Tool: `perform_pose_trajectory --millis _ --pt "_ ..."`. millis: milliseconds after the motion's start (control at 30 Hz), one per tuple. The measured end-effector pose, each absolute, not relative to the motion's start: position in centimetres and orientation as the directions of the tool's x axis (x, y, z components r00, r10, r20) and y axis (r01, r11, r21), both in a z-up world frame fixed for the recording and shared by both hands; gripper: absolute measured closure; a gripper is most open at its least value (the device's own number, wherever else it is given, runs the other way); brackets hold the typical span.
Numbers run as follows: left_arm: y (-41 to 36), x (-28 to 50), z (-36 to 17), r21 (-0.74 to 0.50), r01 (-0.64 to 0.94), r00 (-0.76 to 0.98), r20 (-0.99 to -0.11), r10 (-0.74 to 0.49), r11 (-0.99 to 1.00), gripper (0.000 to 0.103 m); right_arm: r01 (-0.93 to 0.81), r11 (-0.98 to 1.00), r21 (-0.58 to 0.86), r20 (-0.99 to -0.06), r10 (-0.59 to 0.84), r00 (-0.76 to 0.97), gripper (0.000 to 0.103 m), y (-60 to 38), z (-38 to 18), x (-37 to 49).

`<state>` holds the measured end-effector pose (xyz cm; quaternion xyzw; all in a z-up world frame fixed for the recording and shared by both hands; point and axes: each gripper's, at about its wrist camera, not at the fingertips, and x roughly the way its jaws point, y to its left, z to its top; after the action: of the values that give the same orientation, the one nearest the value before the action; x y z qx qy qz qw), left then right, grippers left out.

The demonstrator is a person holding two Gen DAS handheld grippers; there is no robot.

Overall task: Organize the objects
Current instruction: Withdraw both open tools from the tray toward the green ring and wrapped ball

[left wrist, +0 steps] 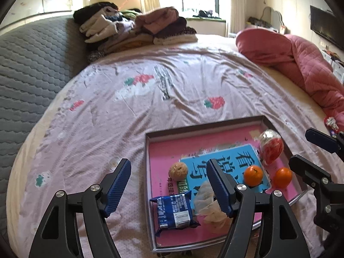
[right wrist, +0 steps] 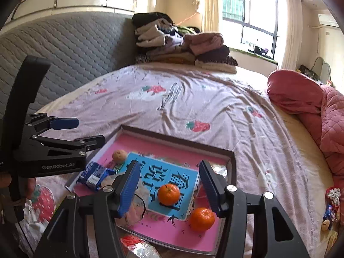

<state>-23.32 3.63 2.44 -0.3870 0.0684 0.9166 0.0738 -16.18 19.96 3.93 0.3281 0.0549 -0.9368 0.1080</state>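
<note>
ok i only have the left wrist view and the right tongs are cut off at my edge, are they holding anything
Observer: No. The right wrist view shows the right tongs open and empty, with a mandarin below them on the blue book.
Operator: anything left outside the tray
Observer: Yes. A red and silver foil packet lies on the bed, just outside the near side of the tray.
Operator: more strays
Observer: At the bed's right edge, a blue-wrapped sweet and a brown nut lie beside a red-white wrapper.
</note>
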Motion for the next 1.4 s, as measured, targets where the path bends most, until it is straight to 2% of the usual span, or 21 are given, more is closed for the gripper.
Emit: perform_pose_trajectory --millis 500,633,933,1400 --pt "2.2 -16.4 6.4 0.131 -0.141 -0.781 -0.624 0.029 -0.981 0.029 0.248 -0.968 -0.029 -0.539 -0.194 -0.819 0.046 19.8 7.8 -12.5" --pt "1.7 -14.8 7.1 0.102 -0.136 -0.787 -0.616 0.045 -0.985 0.028 0.256 -0.966 -0.036 -0.516 -0.201 -0.832 0.045 19.7 8.6 -10.9" --pt "2.0 -11.4 8.9 0.136 -0.119 -0.828 -0.56 0.023 -0.983 0.028 0.256 -0.966 -0.033 -0.472 -0.211 -0.856 0.045 20.1 10.3 -8.4" --pt "1.7 -8.1 9.0 0.14 -0.126 -0.827 -0.562 0.026 -0.982 0.028 0.278 -0.96 -0.032 -0.465 -0.232 -0.855 0.043 20.0 10.5 -5.7"
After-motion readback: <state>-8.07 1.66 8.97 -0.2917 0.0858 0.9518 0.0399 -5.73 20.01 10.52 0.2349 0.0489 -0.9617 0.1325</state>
